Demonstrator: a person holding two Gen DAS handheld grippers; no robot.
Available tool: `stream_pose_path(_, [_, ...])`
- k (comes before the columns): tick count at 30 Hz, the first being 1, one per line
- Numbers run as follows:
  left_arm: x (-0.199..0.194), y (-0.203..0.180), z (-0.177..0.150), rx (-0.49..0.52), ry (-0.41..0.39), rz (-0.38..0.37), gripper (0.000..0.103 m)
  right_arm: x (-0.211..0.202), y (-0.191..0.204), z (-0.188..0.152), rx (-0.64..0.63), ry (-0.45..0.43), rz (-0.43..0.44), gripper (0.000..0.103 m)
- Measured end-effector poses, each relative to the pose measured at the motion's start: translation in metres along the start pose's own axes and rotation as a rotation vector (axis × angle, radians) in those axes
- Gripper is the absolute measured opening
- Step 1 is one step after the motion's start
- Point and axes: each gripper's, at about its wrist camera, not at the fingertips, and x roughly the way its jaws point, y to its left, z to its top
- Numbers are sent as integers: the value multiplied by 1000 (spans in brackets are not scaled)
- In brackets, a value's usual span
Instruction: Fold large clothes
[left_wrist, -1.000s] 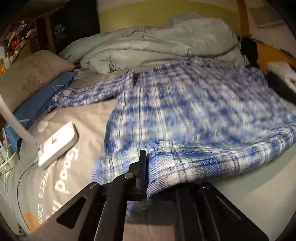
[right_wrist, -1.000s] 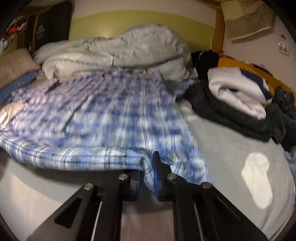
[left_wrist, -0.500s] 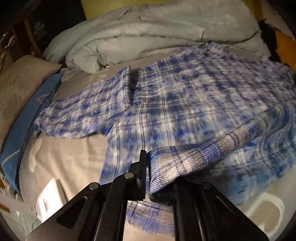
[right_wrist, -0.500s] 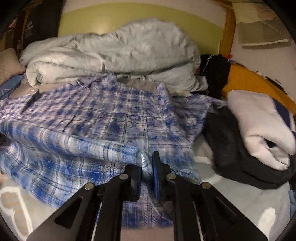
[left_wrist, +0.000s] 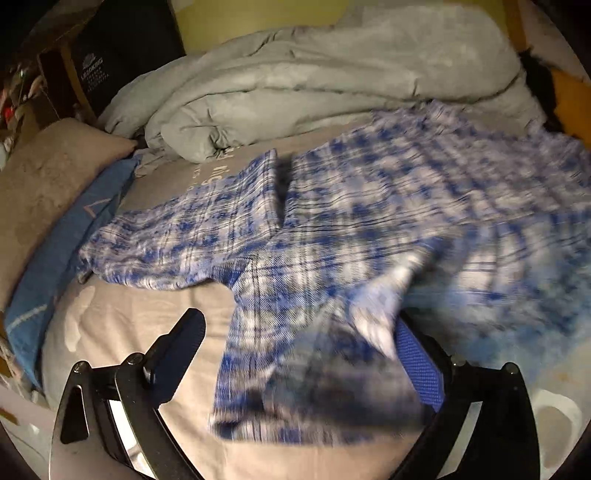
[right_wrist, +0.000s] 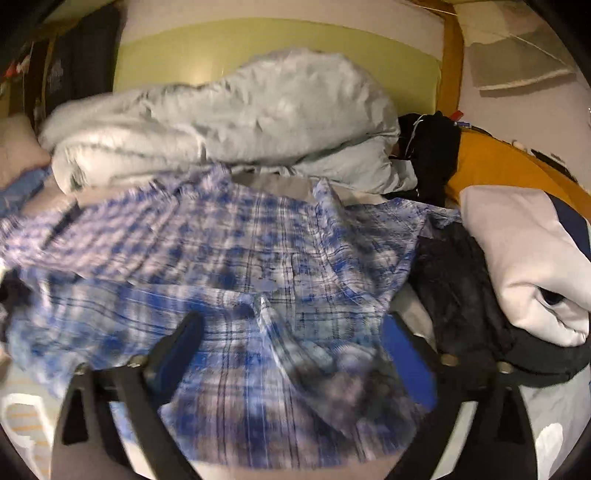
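A big blue and white checked shirt (left_wrist: 369, 221) lies spread on the bed (left_wrist: 122, 321). Its near edge is folded back over the rest of it. One sleeve (left_wrist: 177, 243) sticks out to the left on the grey sheet.

The left gripper (left_wrist: 299, 343) has just been opening, and its fingers (left_wrist: 177, 350) now stand wide apart. The near edge of the shirt lies loose between them. It touches the blue pad of the right-hand finger, but nothing squeezes it. This part of the picture is blurry.

The right gripper (right_wrist: 291, 347) has just been opening too, and its fingers (right_wrist: 173, 354) are also wide. The shirt (right_wrist: 240, 251) lies loose between them and is not held.

Far back on the bed there is a big, puffy grey blanket (left_wrist: 314, 85), all bunched up. On the left, a tan pillow (left_wrist: 48, 177) sits on a blue cloth (left_wrist: 62, 240), close to the sleeve. A dark box (left_wrist: 122, 48) stands in the far left corner.

On the right side of the bed lies a pile of dark clothes (right_wrist: 465, 291), touching the shirt's right edge. A folded white garment (right_wrist: 528, 254) rests on top of that pile. Behind it there is something orange (right_wrist: 495, 166). A pale green headboard (right_wrist: 229, 51) stands behind the blanket.
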Motion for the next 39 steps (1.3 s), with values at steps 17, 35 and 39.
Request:
stream_pose_path(17, [4,-27,-40,182,80,20,103,2,-44,-29,-76,175,10,103])
stream_pose_path(35, [-10,63,-4,-50,-127,176,103,20,-81,5,34,19,-105,103])
stream_pose_path(39, [-24,51,-19,-65,-113,68,103,-2,-76,-4,103,24,73,102])
